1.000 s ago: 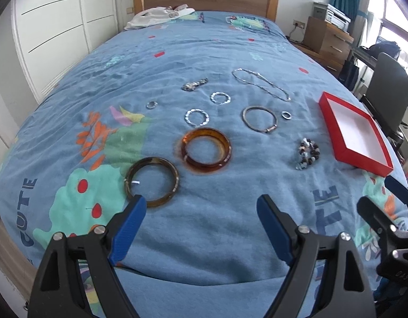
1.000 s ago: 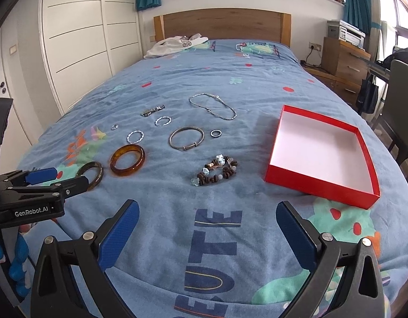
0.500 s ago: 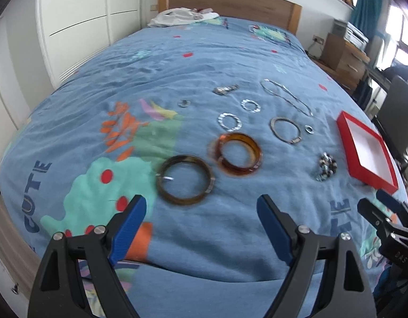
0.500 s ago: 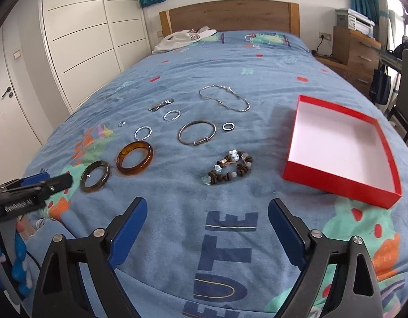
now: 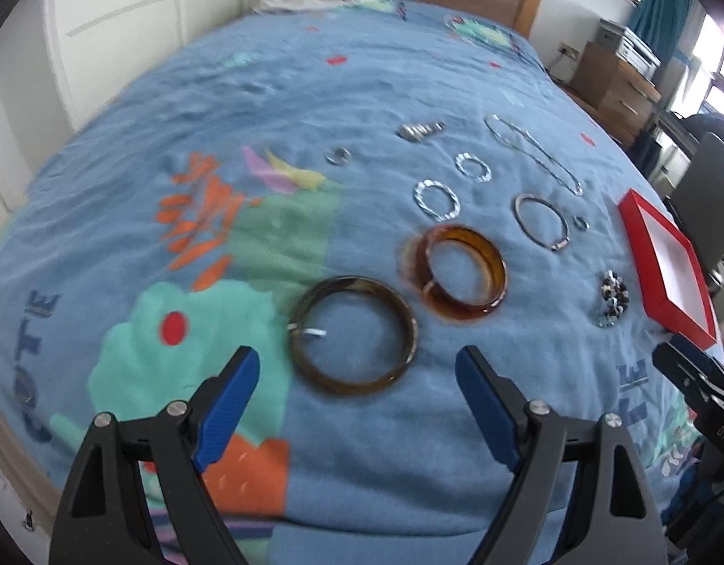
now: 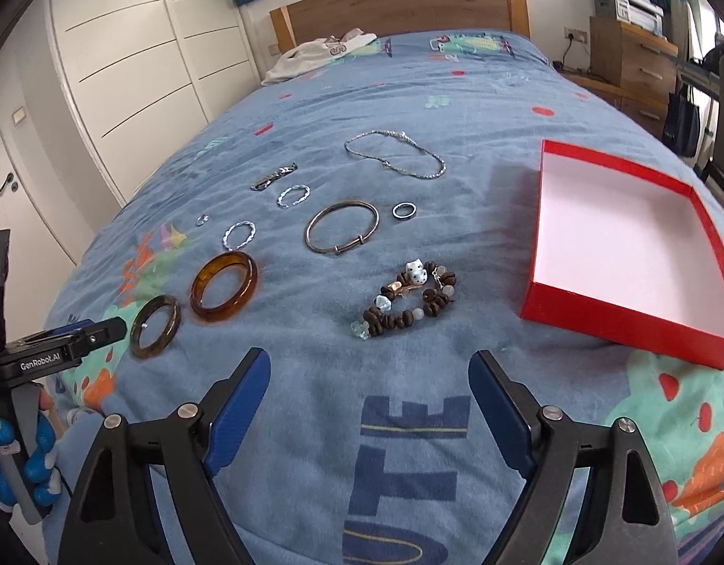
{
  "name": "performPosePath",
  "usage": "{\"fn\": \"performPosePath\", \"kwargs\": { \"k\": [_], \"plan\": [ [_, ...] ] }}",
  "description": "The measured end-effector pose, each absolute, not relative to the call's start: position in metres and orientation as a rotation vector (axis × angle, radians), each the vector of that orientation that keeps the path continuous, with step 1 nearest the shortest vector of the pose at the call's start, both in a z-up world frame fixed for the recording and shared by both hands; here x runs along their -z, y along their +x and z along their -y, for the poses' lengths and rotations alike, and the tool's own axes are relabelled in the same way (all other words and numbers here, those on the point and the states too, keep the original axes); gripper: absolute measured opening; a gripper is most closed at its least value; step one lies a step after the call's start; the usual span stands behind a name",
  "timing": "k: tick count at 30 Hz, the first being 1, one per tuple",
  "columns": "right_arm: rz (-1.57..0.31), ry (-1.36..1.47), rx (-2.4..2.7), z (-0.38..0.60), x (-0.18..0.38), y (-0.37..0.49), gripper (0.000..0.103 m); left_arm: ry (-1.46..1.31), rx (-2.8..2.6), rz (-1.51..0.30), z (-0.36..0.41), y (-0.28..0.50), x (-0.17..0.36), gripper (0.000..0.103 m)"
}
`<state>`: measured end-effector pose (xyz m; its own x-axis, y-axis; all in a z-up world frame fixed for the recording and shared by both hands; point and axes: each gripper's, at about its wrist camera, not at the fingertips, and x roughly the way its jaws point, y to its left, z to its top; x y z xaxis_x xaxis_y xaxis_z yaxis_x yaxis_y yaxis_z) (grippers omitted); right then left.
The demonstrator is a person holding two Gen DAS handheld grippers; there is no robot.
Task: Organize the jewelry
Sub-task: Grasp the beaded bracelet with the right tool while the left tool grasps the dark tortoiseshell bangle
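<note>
Left wrist view: left gripper [image 5: 357,367] spread wide, nothing between its fingers, over the dark brown bangle [image 5: 352,333] near the bed's foot edge.
Right wrist view: right gripper [image 6: 369,374] released, jaws just been narrowing, nothing between them; beaded bracelet [image 6: 409,299] just ahead.
Amber bangle [image 6: 224,287]: beside the dark one.
Red box [image 6: 630,301]: empty, toward the bed's right edge.
Bedspread [image 6: 409,94]: silver bangle [image 6: 341,227], chain [image 6: 394,154] (smaller rings possibly earrings).
</note>
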<state>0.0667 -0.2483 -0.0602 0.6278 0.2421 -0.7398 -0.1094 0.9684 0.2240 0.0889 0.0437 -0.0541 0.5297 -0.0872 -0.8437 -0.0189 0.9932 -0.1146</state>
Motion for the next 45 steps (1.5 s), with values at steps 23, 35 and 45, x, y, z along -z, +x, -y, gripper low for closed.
{"fn": "performPosePath", "kwargs": {
  "k": [23, 35, 45],
  "plan": [
    [-0.986, 0.233, -0.164, 0.250, 0.103, 0.128, 0.077, -0.070, 0.176, -1.094, -0.020, 0.125, 0.088, 0.063],
    [-0.980, 0.237, -0.172, 0.251, 0.111, 0.149, 0.036, -0.010, 0.176, -1.153, -0.007, 0.132, 0.105, 0.009],
    [-0.979, 0.166, -0.286, 0.251, 0.099, 0.135, 0.015, -0.011, 0.138, -1.091, -0.010, 0.118, 0.089, 0.008]
  ]
}}
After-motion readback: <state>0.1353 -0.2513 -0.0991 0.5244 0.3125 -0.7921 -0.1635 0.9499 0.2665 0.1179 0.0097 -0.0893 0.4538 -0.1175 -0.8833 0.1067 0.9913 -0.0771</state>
